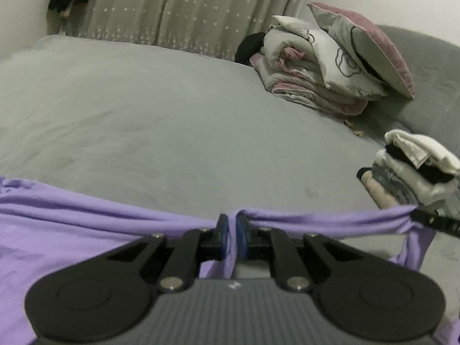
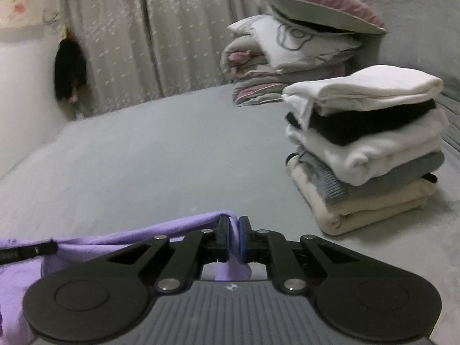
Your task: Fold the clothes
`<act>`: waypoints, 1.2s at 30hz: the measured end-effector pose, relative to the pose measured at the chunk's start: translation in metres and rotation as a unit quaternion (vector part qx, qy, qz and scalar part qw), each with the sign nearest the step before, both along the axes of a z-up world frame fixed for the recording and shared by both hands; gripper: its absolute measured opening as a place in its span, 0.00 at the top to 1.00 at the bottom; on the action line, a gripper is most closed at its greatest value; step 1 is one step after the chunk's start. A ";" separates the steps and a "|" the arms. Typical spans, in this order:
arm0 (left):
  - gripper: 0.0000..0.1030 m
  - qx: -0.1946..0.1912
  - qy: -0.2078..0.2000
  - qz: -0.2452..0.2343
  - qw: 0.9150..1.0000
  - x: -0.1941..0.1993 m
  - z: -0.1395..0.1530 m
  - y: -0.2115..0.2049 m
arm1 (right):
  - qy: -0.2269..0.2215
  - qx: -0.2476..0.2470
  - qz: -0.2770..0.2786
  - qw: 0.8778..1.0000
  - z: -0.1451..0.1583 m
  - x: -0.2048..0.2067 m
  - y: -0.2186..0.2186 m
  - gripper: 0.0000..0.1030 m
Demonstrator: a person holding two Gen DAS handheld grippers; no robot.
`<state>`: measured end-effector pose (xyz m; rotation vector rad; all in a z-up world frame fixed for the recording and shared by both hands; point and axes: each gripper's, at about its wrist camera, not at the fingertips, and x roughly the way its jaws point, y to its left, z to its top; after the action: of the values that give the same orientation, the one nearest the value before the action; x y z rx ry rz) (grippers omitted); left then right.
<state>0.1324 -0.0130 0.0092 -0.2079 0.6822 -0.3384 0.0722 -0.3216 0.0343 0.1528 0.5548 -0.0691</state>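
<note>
A lilac garment (image 1: pixel 72 230) lies low over the grey bed (image 1: pixel 172 120), its top edge stretched between my two grippers. My left gripper (image 1: pixel 232 224) is shut on that edge, with lilac cloth pinched between the blue pads. My right gripper (image 2: pixel 234 225) is shut on the same garment (image 2: pixel 138 235) at its right end. The right gripper's tip shows at the right edge of the left wrist view (image 1: pixel 431 221). The left gripper's tip shows at the left edge of the right wrist view (image 2: pixel 28 251).
A stack of folded clothes (image 2: pixel 365 149) in white, black, grey and beige sits on the bed to the right. Behind it are folded quilts and pillows (image 2: pixel 290 49) against a grey headboard (image 2: pixel 417 28). Curtains (image 1: pixel 187 8) hang along the far side.
</note>
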 end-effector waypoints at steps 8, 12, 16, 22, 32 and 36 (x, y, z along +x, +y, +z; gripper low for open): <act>0.92 0.035 0.000 -0.036 0.999 -0.032 -0.001 0.014 | 0.037 -0.068 0.098 0.992 -0.003 -0.020 0.022 0.91; 0.92 0.050 0.007 -0.038 0.998 -0.046 -0.010 0.023 | 0.070 -0.099 0.172 0.978 -0.013 -0.035 0.032 0.91; 0.92 0.054 0.015 -0.038 0.998 -0.052 -0.019 0.026 | 0.112 -0.126 0.220 0.961 -0.029 -0.045 0.040 0.91; 0.91 0.085 0.017 -0.047 0.995 -0.058 -0.021 0.022 | 0.157 -0.112 0.237 0.952 -0.039 -0.053 0.036 0.89; 0.90 0.142 0.008 -0.062 0.988 -0.065 -0.023 0.009 | 0.122 0.011 0.162 0.979 -0.015 -0.052 -0.006 0.68; 0.86 0.150 0.005 -0.063 0.987 -0.065 -0.026 0.008 | 0.112 0.021 0.106 0.988 -0.014 -0.034 -0.011 0.68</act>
<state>0.0670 -0.0045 -0.0170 0.1208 0.7496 -0.3519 0.0380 -0.3328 0.0208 0.1272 0.7943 0.1350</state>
